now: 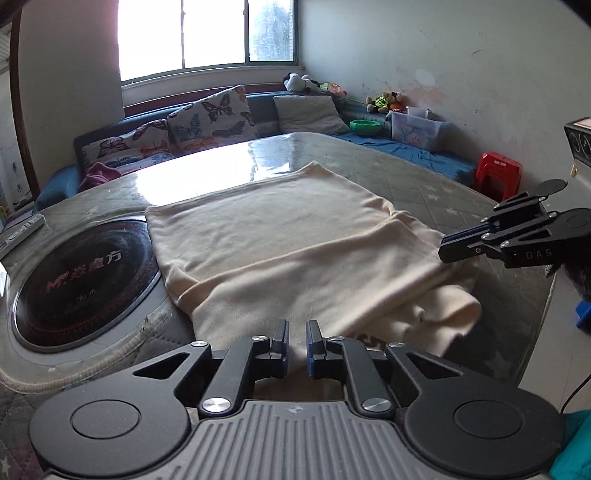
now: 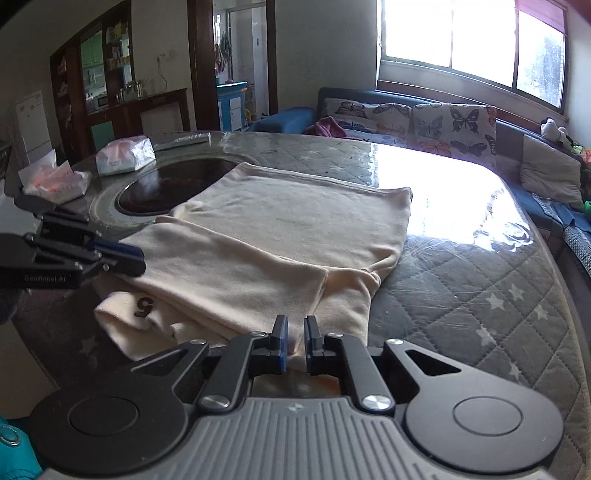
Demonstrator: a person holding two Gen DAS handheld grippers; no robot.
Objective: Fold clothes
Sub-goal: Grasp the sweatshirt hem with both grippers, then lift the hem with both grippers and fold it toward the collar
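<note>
Bright barred window (image 1: pixel 207 33), stained pale wall (image 1: pixel 443 55), blue sofa (image 2: pixel 369 99) with butterfly cushions (image 1: pixel 214 114), quilted table (image 2: pixel 461 280) under glossy plastic, red stool (image 1: pixel 496 173), dark wooden shelving (image 2: pixel 92 74).

hob (image 1: pixel 79 280): "魔方" | right claw (image 1: pixel 448 248): "DAS" | garment (image 2: pixel 258 236): "5" | left claw (image 2: pixel 125 258): "Genrobot.AI"

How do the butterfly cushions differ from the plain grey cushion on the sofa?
The butterfly cushions are patterned with dark and orange butterflies; the grey cushion is plain. The butterfly cushions stand in a row under the window; the grey cushion sits alone near the corner. All lean against the sofa back.
</note>
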